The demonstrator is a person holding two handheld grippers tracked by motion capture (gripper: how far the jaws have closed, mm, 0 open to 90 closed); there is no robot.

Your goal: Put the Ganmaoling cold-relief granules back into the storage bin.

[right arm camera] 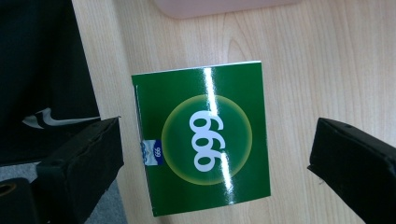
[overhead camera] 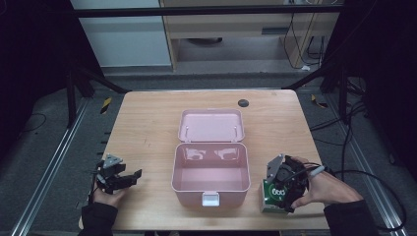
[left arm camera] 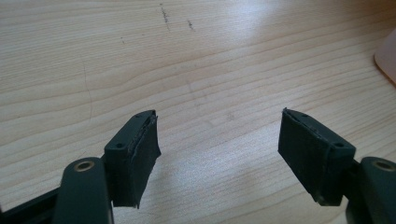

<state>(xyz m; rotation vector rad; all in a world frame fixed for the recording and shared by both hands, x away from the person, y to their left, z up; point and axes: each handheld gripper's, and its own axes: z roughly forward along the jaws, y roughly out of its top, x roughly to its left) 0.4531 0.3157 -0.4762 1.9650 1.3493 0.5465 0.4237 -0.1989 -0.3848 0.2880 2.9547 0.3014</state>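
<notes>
Right tool (right arm camera: 215, 163) is hanging wide open over the green 999 box (right arm camera: 203, 137) lying flat near the counter (overhead camera: 147, 128) edge beside the open pink case (overhead camera: 210, 167), gripping nothing, while the left tool (left arm camera: 217, 154) is sitting open and empty too.

Table (overhead camera: 147, 123), frame centre: open case (overhead camera: 210, 169) mid-table, lid behind; box (overhead camera: 273, 196) lower right beside it; left gripper (overhead camera: 129, 178) lower left.
</notes>
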